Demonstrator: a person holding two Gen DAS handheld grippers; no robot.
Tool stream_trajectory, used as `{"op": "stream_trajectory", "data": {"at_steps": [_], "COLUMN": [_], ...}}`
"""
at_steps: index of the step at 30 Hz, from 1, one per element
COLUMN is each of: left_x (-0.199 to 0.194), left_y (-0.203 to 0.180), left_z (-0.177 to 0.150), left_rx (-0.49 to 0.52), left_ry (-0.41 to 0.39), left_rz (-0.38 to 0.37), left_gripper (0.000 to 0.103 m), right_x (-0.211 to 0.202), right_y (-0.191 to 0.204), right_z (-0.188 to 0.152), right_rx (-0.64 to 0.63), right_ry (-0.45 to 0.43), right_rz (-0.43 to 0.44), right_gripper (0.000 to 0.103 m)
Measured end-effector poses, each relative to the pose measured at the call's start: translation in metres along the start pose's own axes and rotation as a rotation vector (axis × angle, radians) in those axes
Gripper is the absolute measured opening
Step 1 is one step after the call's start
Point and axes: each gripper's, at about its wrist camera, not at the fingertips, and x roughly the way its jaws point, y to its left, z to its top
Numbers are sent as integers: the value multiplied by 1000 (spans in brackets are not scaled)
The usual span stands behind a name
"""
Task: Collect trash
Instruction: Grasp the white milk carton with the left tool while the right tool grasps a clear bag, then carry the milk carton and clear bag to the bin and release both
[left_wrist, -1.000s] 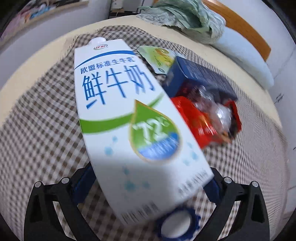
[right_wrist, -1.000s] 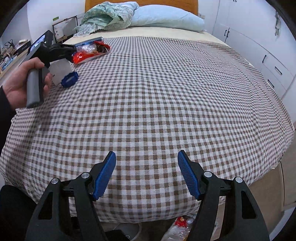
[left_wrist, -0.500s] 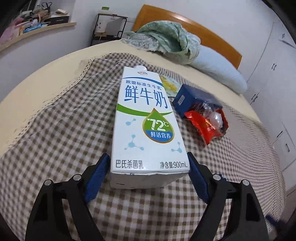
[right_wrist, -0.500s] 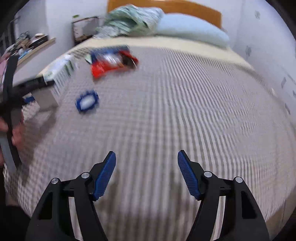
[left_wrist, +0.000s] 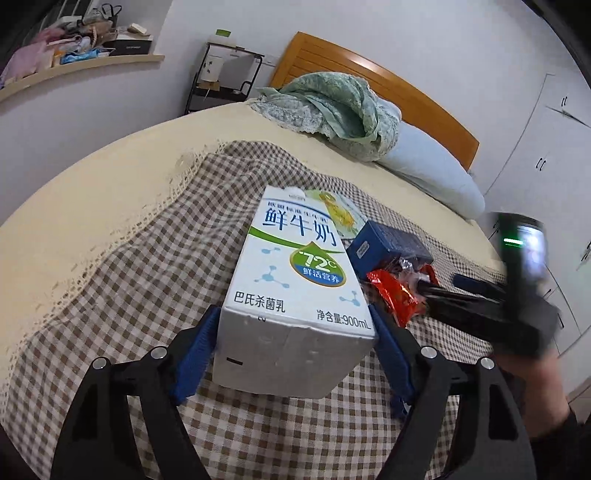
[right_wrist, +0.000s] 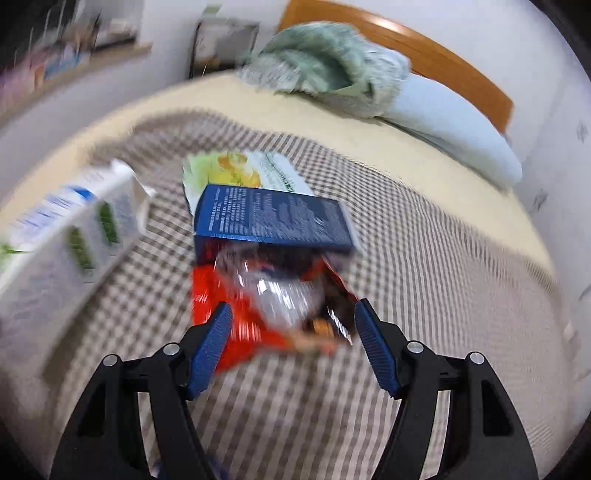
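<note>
Left wrist view: a checked cloth (left_wrist: 110, 280) covers a cream bed (left_wrist: 92, 177) with wooden headboard (left_wrist: 406, 88), pillow (left_wrist: 432, 173) and green blanket (left_wrist: 332, 107); a wall shelf (left_wrist: 74, 70) holds clutter. The left gripper (left_wrist: 295, 354) pinches the base of a milk carton (left_wrist: 295, 273). Beside it lie a blue box (left_wrist: 388, 243) and red wrapper (left_wrist: 395, 295). The right gripper (left_wrist: 436, 291) enters blurred, its jaws hard to make out.

Right wrist view: heavily blurred. The right gripper (right_wrist: 293, 343) is spread wide around the wrapper (right_wrist: 221, 306); the box (right_wrist: 273, 221) overlaps a green packet (right_wrist: 236, 170). The carton (right_wrist: 70, 236) is cut off at left.
</note>
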Motion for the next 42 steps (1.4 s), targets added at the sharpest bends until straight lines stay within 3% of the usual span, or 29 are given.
{"op": "stream_trajectory", "data": {"at_steps": [1,2,3,6,11,17,20,23,28,32,37,42], "left_x": [-4,-6,-9,-14,-38,-111,-157,-202,-267,-285,-276,-263], "left_y": [1,0,0,2,-5,-37,-64,-100,-173,-222,-260,-284], "left_z": [1,3,4,8,14,9,-11,-38,-95,-147,-210,-272], "left_rx": [7,12,15,16,52,119,197,283,444,518,576,645], "left_ry": [-10,-17,-22,-21,-49,-89,-91,-76,-45,62,220,340], "left_rz": [1,2,0,-20,-31,-93,-143,-197,-377,-534,-616,-590], "left_gripper": [76,76,76,75,75,72,72,72,72,72,72,72], "right_x": [8,15,19,1,-81,-203,-249,-289,-325,-348,-324,-263], "right_y": [3,4,0,-15,-54,-91,-100,-114,-134,-140,-130,-117], "right_z": [2,4,5,3,-13,-78,-132,-210,-336,-447,-572,-659], "right_rx": [-4,6,39,103,212,282,306,379,533,664,821,961], "right_ry": [25,44,69,46,-47,-152,-170,-157,-91,-2,201,359], "right_rz": [-8,3,16,44,98,107,92,80,44,9,25,88], "right_gripper": [62,31,27,25,25,25,25,25,25,25,25,25]}}
